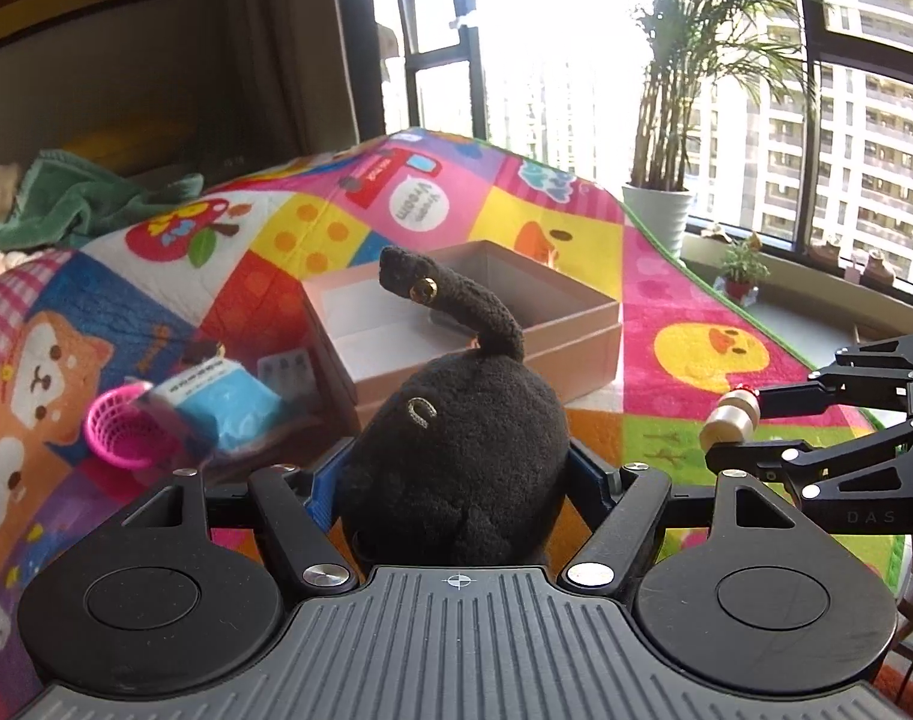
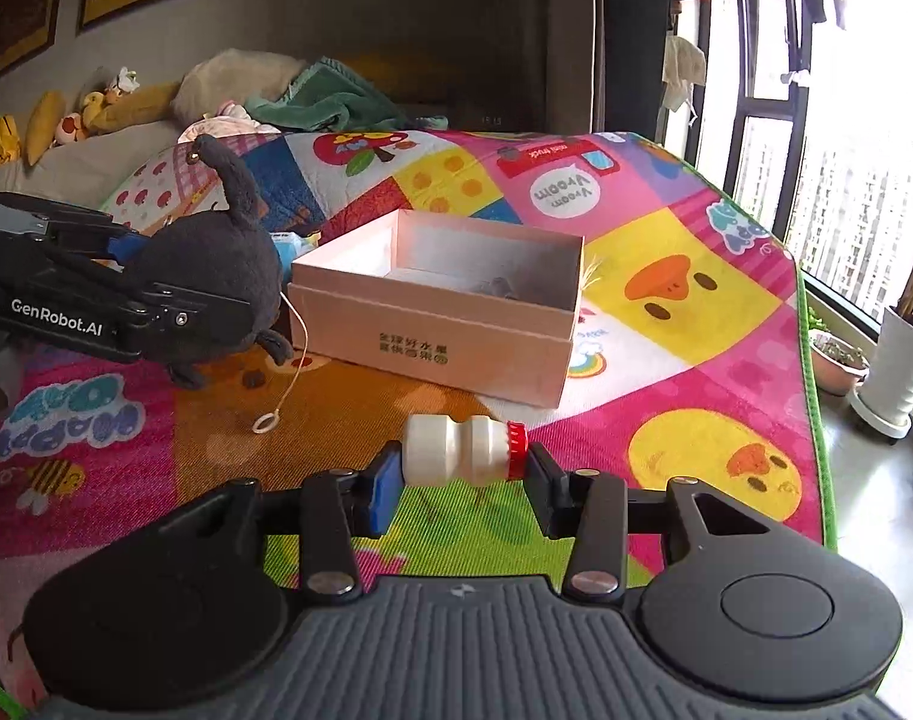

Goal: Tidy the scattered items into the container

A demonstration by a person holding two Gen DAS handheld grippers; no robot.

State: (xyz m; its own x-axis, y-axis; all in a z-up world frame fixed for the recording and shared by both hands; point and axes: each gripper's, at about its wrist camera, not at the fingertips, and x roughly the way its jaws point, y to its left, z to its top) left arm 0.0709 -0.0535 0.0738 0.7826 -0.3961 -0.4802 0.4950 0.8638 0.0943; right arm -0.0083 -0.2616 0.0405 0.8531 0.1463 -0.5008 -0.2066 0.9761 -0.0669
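Observation:
A black plush toy (image 1: pixel 456 450) with an upright tail fills my left gripper (image 1: pixel 456 480), which is shut on its body; the right wrist view shows the same plush toy (image 2: pixel 216 276) held above the mat, left of the box. My right gripper (image 2: pixel 459 483) is shut on a small white bottle (image 2: pixel 456 459) with a red cap, gripped end to end and lying sideways. From the left wrist view that bottle (image 1: pixel 729 420) hangs at the right. The open pink cardboard box (image 2: pixel 432 336) sits on the colourful play mat (image 2: pixel 696 300) ahead of both grippers; the box (image 1: pixel 576 348) lies just beyond the plush.
Left of the box lie a pink mini basket (image 1: pixel 117 429), a blue packet (image 1: pixel 228 402) and a blister pack (image 1: pixel 288 369). A white string with a ring (image 2: pixel 266 422) trails on the mat. A potted plant (image 1: pixel 660 210) stands by the window past the mat's right edge. Cushions and a green towel (image 2: pixel 318 99) lie behind.

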